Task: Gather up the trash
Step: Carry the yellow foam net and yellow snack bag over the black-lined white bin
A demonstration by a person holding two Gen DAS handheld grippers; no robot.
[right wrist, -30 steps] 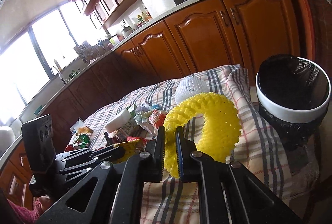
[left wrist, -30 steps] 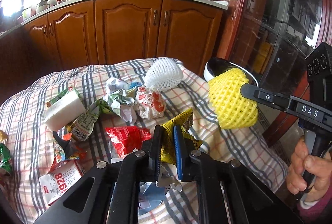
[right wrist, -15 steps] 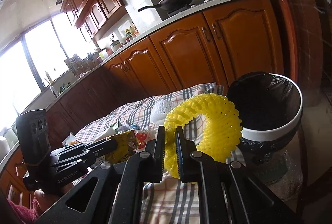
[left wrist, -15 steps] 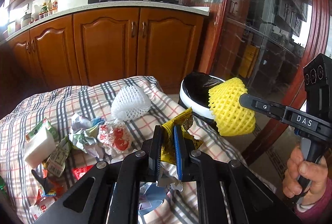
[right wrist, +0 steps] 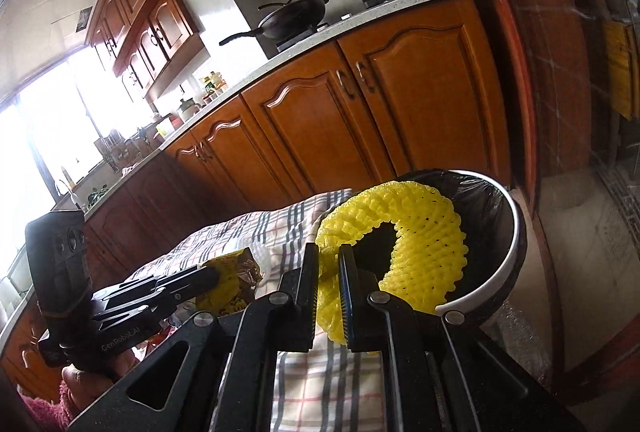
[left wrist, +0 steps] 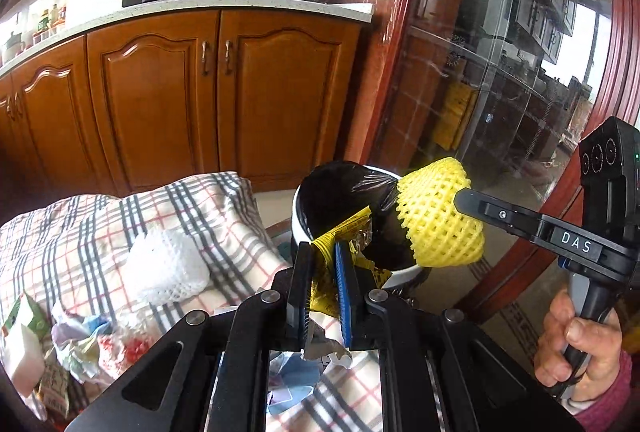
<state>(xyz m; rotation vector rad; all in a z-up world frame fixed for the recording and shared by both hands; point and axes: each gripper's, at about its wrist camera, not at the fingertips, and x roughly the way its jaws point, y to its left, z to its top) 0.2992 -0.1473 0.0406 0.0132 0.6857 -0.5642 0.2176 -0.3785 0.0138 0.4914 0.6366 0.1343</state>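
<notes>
My left gripper [left wrist: 323, 252] is shut on a crumpled yellow wrapper [left wrist: 344, 232], held at the near rim of a white bin with a black liner [left wrist: 344, 187]. My right gripper [right wrist: 329, 256] is shut on a yellow foam fruit net [right wrist: 424, 228], held over the bin [right wrist: 514, 240]. In the left wrist view the net [left wrist: 436, 220] hangs over the bin's right side. The wrapper also shows in the right wrist view [right wrist: 236, 272].
A table with a plaid cloth [left wrist: 80, 232] carries a white foam net [left wrist: 168, 268], crumpled papers [left wrist: 80, 344], a white block [left wrist: 22, 352] and other wrappers. Wooden kitchen cabinets [left wrist: 224, 91] stand behind. A glass door [left wrist: 500, 71] is at the right.
Both grippers moved right from over the table to the bin, carrying the wrapper and the yellow net. The bin is now much closer and the trash pile has slid left.
</notes>
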